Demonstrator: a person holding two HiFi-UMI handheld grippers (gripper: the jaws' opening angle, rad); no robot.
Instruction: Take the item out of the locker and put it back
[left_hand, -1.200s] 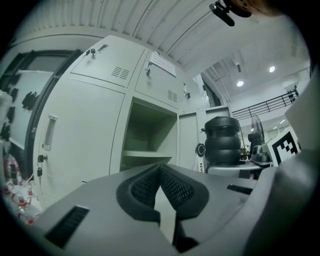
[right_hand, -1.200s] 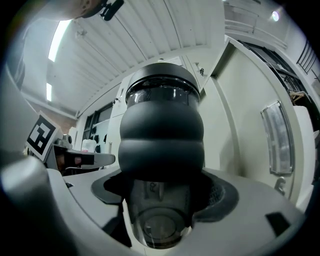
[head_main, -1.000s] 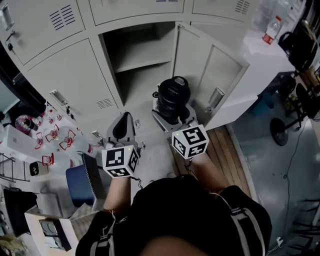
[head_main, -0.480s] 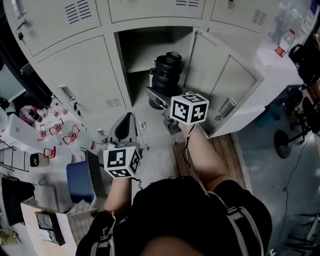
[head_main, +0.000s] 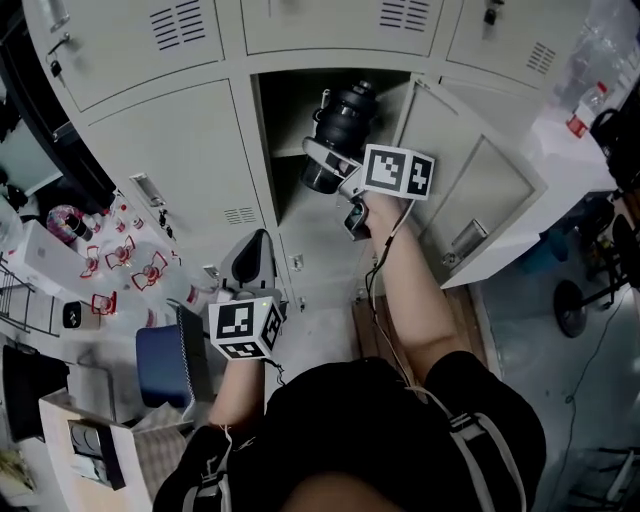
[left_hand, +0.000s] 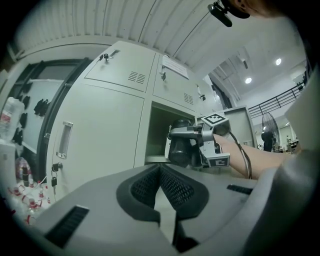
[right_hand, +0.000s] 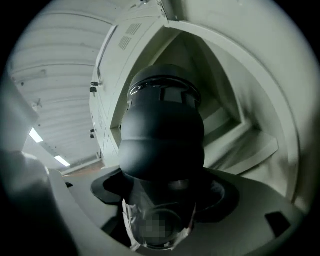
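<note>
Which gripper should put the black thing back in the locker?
Right, probably. The right gripper is shut on the black item, right at the open locker. The left gripper hangs low, shut and empty, away from the locker.

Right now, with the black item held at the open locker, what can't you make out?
Right gripper view: the black item fills the centre, hiding the shelf space behind it and where the right gripper touches it.
Head view: the locker interior is dark; the item and gripper cover most of its shelf.
Left gripper view: the left gripper, with its own body, blocks the locker's lower part.
</note>
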